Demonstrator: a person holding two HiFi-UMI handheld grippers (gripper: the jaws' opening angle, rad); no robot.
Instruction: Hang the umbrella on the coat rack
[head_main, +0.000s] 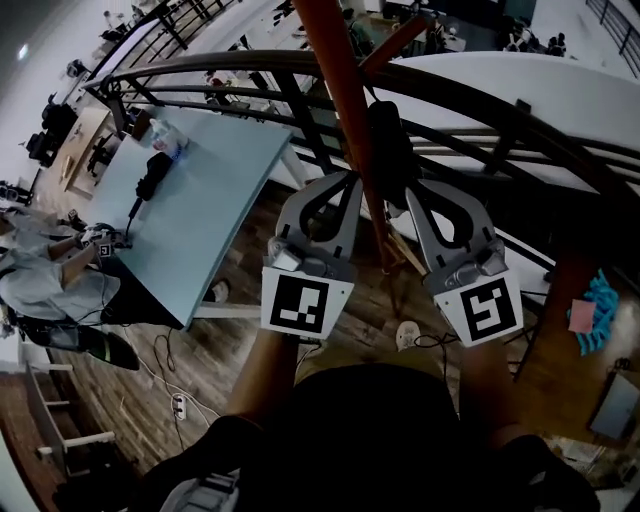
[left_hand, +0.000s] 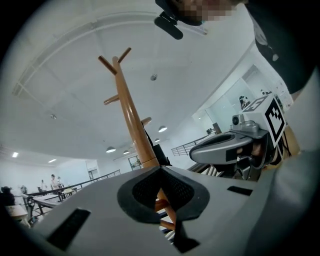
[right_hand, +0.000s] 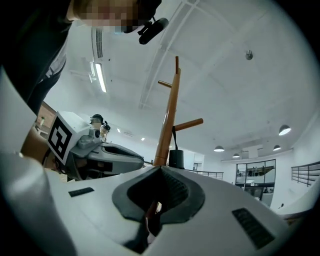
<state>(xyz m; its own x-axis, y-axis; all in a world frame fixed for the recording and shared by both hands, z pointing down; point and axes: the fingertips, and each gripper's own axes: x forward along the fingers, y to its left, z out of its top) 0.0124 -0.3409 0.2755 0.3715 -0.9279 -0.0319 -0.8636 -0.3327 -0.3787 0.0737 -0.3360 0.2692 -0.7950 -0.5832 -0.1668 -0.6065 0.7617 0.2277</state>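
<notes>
Both tools are shut and empty: my left gripper (left_hand: 160, 169) and right gripper (right_hand: 160, 168). I see the umbrella (head_main: 388, 150) hanging from a coat rack (head_main: 335, 90) peg, so the job looks done.

Left gripper (head_main: 348, 182) and right gripper (head_main: 415, 190) hover side by side, fingers closed.

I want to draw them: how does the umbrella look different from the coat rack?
The umbrella is black; the coat rack is brown wood. The umbrella is short and hangs by a strap; the coat rack is tall and holds it up. Both are upright.
</notes>
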